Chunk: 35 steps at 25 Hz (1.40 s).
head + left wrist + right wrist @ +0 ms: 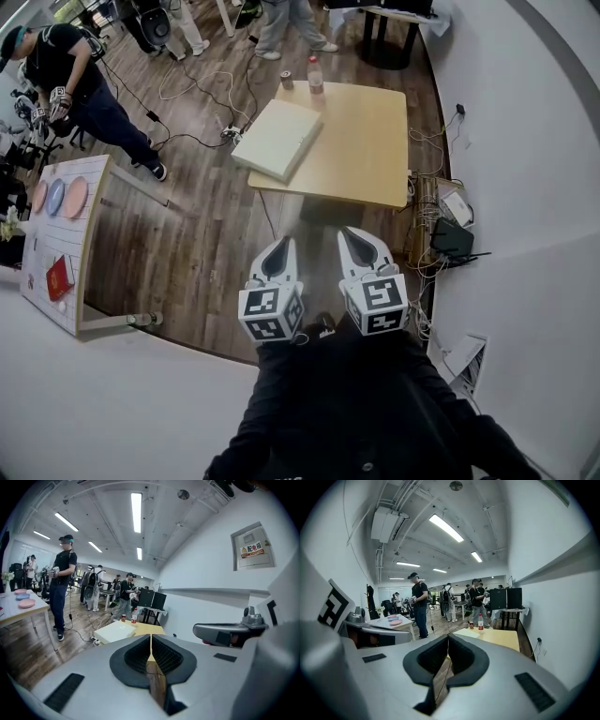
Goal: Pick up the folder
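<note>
The folder (277, 139) is a flat cream-white case lying on the left part of a light wooden table (370, 141), overhanging its left edge. It also shows far ahead in the left gripper view (115, 631), and as a sliver in the right gripper view (464, 633). My left gripper (284, 244) (151, 637) and right gripper (351, 232) (448, 637) are held side by side close to my body, well short of the table. Both point toward it. Both are shut with nothing between the jaws.
A plastic bottle (316, 74) and a can (287, 81) stand at the table's far edge. A person (70, 80) stands at the upper left by a white table (66, 234) with plates. Cables trail over the wooden floor. A white wall and boxes with wires (450, 234) lie to the right.
</note>
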Tool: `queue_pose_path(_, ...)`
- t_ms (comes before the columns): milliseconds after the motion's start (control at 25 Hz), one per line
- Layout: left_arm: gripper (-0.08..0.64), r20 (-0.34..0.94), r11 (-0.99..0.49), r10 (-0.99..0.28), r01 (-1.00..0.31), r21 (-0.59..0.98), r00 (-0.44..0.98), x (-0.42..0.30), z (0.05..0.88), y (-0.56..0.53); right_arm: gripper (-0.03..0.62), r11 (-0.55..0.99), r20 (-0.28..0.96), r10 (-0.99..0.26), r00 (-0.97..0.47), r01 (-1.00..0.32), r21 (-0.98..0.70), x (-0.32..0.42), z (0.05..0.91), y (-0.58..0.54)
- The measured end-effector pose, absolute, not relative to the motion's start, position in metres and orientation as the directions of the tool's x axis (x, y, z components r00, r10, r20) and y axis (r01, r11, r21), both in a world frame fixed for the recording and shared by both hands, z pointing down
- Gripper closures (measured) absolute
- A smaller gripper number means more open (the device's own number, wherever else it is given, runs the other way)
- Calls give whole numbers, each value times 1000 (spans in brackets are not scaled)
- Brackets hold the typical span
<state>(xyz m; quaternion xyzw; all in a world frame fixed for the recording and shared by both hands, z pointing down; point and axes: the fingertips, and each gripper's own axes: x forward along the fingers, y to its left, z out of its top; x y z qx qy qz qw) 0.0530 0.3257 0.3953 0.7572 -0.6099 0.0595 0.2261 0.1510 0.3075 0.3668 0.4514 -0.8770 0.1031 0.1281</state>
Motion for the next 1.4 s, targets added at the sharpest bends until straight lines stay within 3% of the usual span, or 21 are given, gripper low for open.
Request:
queue_pose_path(640,520,398,-95,-891,-946,310,220,25,420,287,569,600,360,-728,-583,-796,-75,123,389,265)
queue_pose_path(1400,520,434,-39,-888,-966,257,151,-12,418,74,568,659,362,-662,-657,-740,-137,87,390,50)
